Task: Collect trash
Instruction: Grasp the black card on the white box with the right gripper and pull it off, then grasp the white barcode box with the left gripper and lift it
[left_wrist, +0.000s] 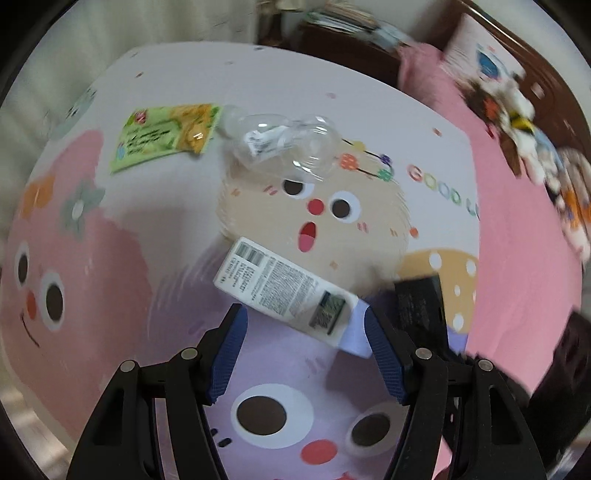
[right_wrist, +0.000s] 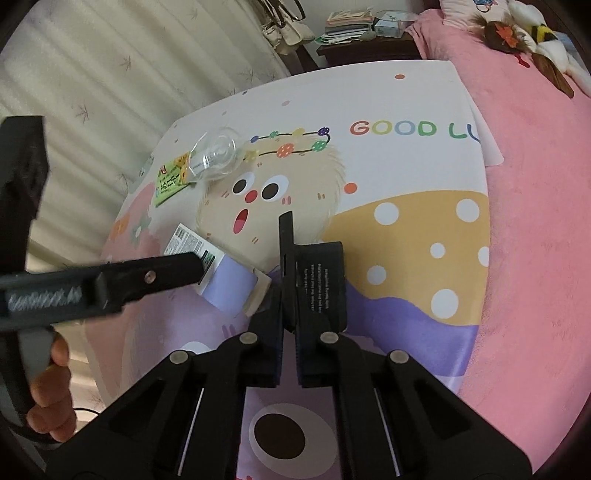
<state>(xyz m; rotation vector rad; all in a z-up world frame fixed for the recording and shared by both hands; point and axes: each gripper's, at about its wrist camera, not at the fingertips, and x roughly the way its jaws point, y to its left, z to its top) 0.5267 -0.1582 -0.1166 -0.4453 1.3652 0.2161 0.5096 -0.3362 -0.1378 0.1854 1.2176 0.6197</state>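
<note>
Trash lies scattered on a cartoon-printed surface.
Right gripper is clenched on a black box; left gripper, jaws spread, straddles a white carton, likely next. Only the left view shows the clear bottle's label and green wrapper plainly.

Left gripper: black moulded arms, round silver rivets at the pivots, ribbed blue pads lining the jaws. Right gripper: same black frame, silver rivets, dark blue pads, thin bright rods along the arms.
</note>
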